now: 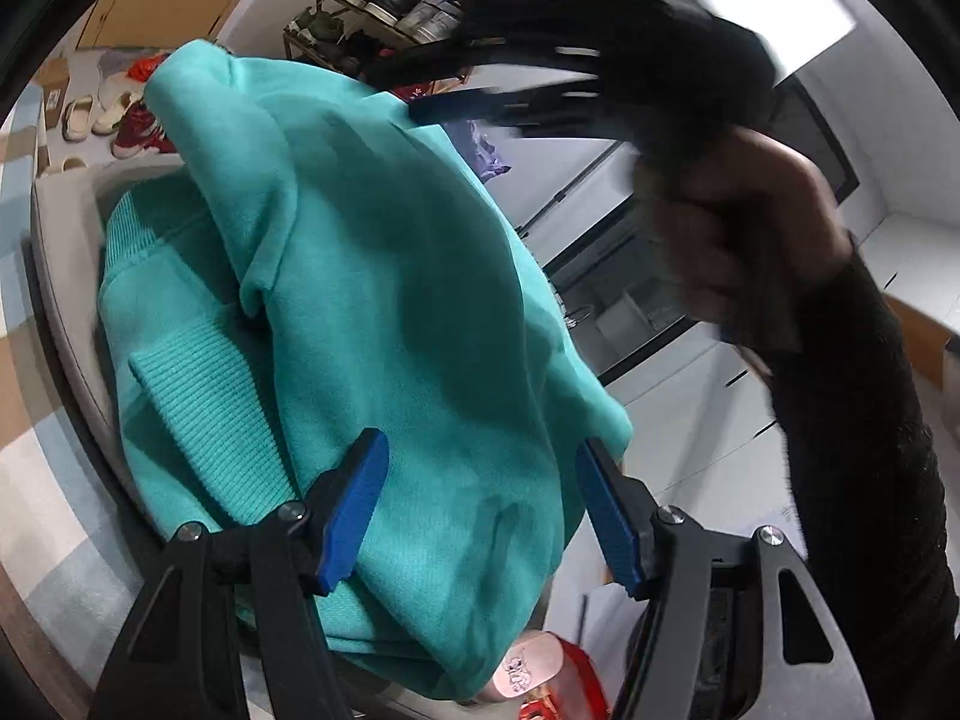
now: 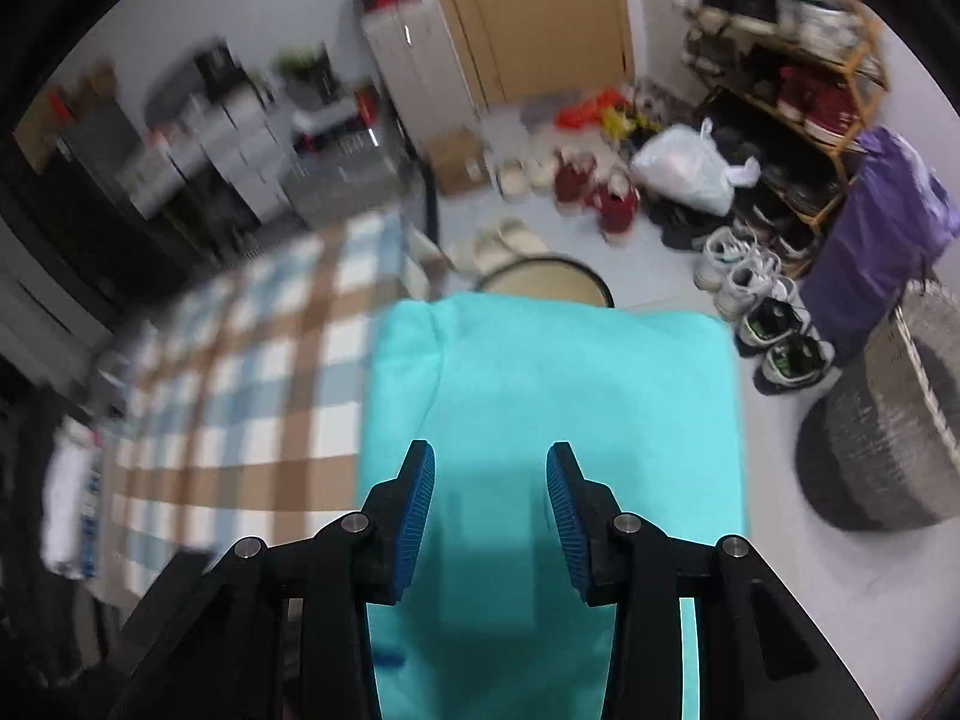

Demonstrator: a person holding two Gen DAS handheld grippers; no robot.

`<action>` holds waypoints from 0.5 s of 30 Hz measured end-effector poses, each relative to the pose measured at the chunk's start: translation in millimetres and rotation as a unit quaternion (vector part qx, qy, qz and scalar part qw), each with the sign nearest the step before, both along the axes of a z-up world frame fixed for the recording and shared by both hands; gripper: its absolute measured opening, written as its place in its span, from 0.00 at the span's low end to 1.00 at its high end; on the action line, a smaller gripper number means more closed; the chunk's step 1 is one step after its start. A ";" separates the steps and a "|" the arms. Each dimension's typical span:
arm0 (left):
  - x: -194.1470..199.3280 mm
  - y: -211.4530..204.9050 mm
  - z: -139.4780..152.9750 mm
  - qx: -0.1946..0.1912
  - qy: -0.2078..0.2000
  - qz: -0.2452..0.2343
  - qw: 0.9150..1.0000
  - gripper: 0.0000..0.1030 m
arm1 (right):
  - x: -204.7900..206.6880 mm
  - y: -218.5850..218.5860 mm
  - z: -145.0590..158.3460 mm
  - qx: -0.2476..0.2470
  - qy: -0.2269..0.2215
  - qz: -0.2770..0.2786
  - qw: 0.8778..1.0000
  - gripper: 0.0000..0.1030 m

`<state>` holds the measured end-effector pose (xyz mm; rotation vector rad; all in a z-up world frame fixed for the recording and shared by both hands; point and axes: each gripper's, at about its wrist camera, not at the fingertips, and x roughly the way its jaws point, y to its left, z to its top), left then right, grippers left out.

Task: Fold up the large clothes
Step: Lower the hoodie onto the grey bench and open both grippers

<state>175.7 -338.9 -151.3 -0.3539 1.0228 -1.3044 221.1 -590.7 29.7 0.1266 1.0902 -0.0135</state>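
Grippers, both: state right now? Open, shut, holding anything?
Left gripper: open, over the teal sweatshirt, nothing gripped.
Right gripper: open, above the sweatshirt, nothing between its pads.

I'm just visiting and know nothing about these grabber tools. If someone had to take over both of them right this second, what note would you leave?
Left gripper: jaws apart, hanging over the near end of the teal sweatshirt, gripping nothing.
Right gripper: jaws apart above the same sweatshirt, nothing pinched; in the left view it is a blur, in motion.
Sweatshirt: lies in a folded bundle on a small round table, a ribbed cuff showing on top at one side.
Done: the garment looks mostly folded up.
Left: probably check the edges, tidy that cuff, then set the bundle aside.
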 end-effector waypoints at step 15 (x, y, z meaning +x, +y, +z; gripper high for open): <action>21.2 -15.1 3.5 0.015 0.042 -0.009 0.999 0.57 | -49.2 8.0 -3.7 -0.052 -0.005 -0.018 0.998 0.36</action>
